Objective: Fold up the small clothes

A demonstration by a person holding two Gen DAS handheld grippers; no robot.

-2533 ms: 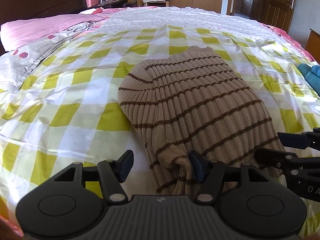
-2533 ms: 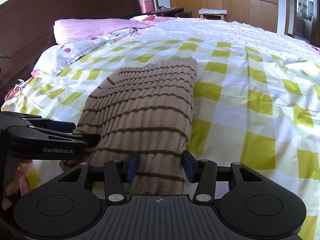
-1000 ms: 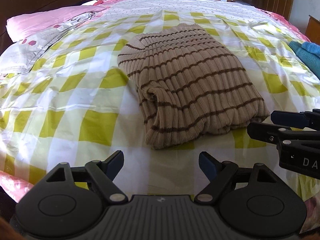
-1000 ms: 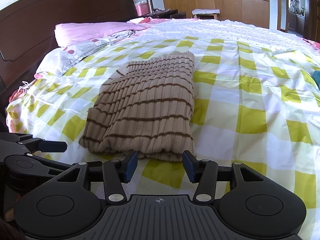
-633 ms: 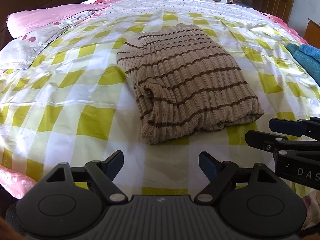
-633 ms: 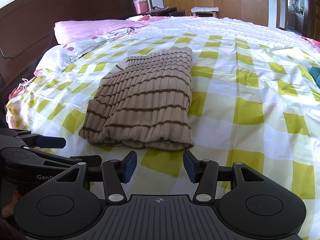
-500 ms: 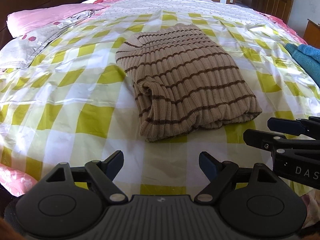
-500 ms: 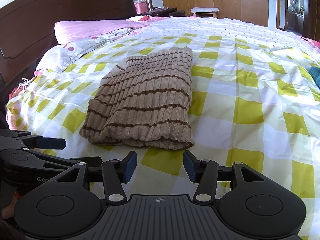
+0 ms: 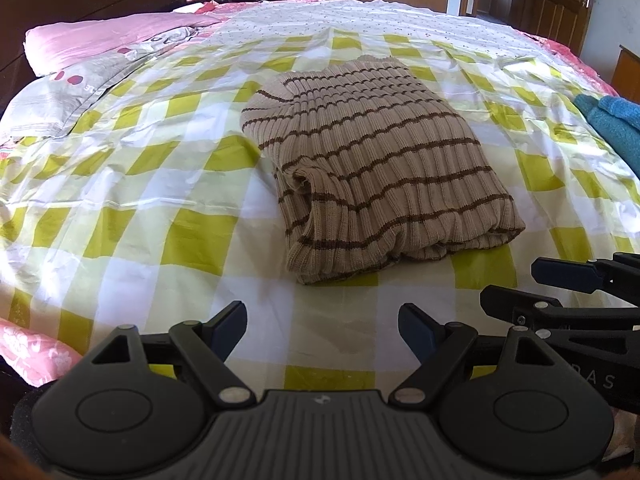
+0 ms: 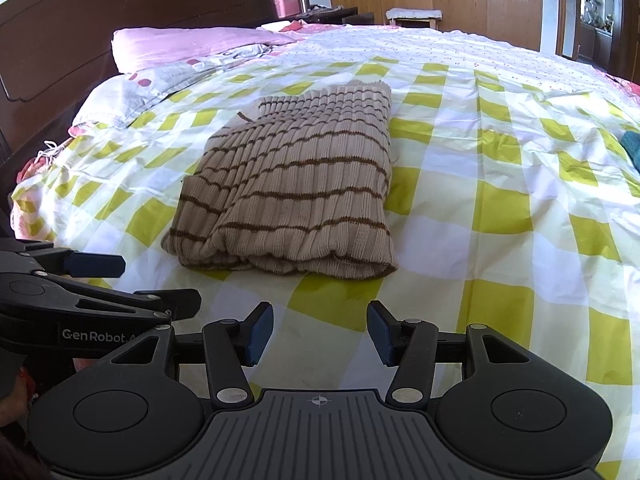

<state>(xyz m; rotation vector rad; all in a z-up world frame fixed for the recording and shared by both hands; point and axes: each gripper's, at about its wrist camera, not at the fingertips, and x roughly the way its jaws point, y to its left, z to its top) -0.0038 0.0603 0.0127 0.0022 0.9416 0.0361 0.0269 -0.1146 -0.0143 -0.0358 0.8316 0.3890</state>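
Now the striped sweater (image 9: pixel 372 164) lies folded on the yellow-checked bedspread (image 9: pixel 160 184), nothing touching it. Left gripper (image 9: pixel 322 330) hangs near its closest edge, jaws spread wide and empty. Right gripper (image 10: pixel 320 330) hovers alongside, jaws parted too, nothing between them. Pink pillow (image 10: pixel 180 46) sits up by the headboard (image 10: pixel 120 8), and a teal towel (image 9: pixel 612 124) lies off at the bedspread's right edge.

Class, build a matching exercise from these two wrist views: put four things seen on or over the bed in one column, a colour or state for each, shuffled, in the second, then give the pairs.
Column 1
1. sweater
2. pillow
3. towel
4. left gripper

Column 2
A. teal, at the bed's right edge
B. open, holding nothing
C. folded, tan with brown stripes
D. pink, by the headboard

Pairs: 1-C, 2-D, 3-A, 4-B
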